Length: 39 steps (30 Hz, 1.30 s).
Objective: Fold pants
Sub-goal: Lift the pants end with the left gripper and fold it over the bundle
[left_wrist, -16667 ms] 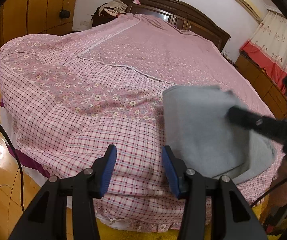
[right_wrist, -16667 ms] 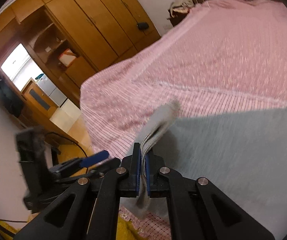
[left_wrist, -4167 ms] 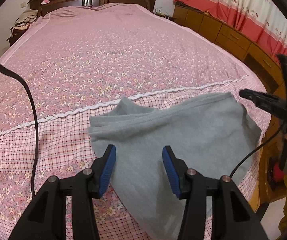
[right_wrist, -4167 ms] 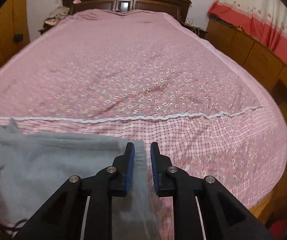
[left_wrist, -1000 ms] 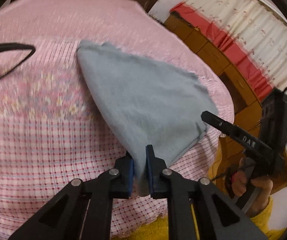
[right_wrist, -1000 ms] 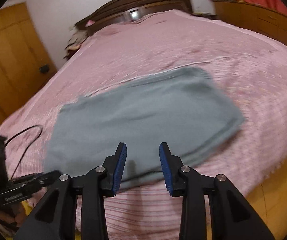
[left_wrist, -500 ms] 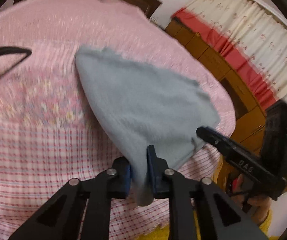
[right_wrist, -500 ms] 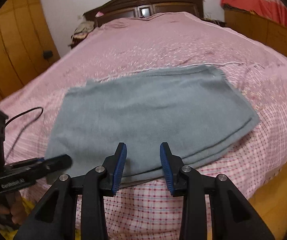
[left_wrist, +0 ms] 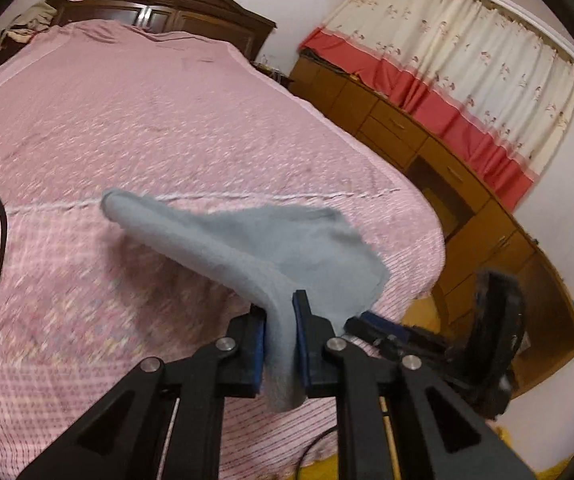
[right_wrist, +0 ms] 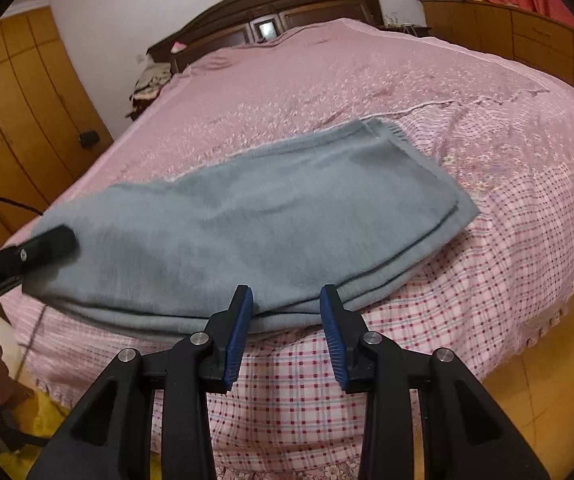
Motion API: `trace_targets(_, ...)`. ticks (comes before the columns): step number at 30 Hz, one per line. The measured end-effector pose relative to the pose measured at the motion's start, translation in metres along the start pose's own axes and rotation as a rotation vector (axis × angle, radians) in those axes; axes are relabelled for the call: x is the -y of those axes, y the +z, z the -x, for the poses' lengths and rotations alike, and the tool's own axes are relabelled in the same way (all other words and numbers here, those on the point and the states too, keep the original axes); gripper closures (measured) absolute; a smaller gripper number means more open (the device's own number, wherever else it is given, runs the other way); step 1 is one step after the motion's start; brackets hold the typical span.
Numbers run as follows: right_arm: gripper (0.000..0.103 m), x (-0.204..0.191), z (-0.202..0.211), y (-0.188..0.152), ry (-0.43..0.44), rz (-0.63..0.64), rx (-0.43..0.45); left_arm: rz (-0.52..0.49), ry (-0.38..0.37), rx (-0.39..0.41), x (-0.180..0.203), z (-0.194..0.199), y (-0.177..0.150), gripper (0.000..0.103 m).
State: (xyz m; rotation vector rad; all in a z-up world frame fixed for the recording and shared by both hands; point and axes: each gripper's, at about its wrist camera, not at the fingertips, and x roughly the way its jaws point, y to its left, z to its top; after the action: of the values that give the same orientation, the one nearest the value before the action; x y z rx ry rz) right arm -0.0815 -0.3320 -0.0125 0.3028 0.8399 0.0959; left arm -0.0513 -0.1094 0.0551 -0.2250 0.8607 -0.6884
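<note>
Pants [right_wrist: 271, 216] lie near the foot of the bed [right_wrist: 507, 184], already folded into a layered grey rectangle, with the left tool [left_wrist: 279, 342] pinching 1 raised corner and the right tool [right_wrist: 287, 320] spread wide at the near edge, so probably 1 fold remains.
</note>
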Motion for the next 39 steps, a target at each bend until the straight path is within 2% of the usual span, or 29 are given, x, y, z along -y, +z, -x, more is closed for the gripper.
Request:
trace_targets(5, 0.067, 0.017, 0.017, 0.003, 0.015, -0.069, 0.045, -0.13, 0.025, -0.01, 0.034, -0.01, 0.02, 0.09)
trace_targets(12, 0.067, 0.041, 0.035, 0.004, -0.012, -0.129, 0.096, -0.245, -0.008, -0.06, 0.075, -0.045, 0.033, 0.09)
trace_targets(19, 0.067, 0.067, 0.037, 0.006, -0.049, -0.19, 0.111, -0.271, -0.031, -0.154, 0.087, -0.103, 0.037, 0.09)
trace_targets(24, 0.067, 0.083, 0.032, 0.004, -0.065, -0.232, 0.095, -0.286, -0.012, -0.214, 0.091, -0.142, 0.031, 0.089)
trace_targets(28, 0.067, 0.09, 0.027, 0.004, -0.062, -0.254, 0.087, -0.277, 0.0, -0.242, 0.088, -0.159, 0.024, 0.082)
trace_targets(30, 0.067, 0.09, 0.026, 0.004, -0.061, -0.255, 0.087, -0.275, -0.01, -0.247, 0.088, -0.161, 0.023, 0.072)
trace_targets(33, 0.067, 0.09, 0.024, 0.001, -0.061, -0.25, 0.076, -0.272, -0.013, -0.254, 0.089, -0.161, 0.023, 0.065)
trace_targets(39, 0.067, 0.088, 0.016, 0.007, -0.058, -0.25, 0.061, -0.292, 0.008, -0.226, 0.088, -0.134, 0.026, 0.061)
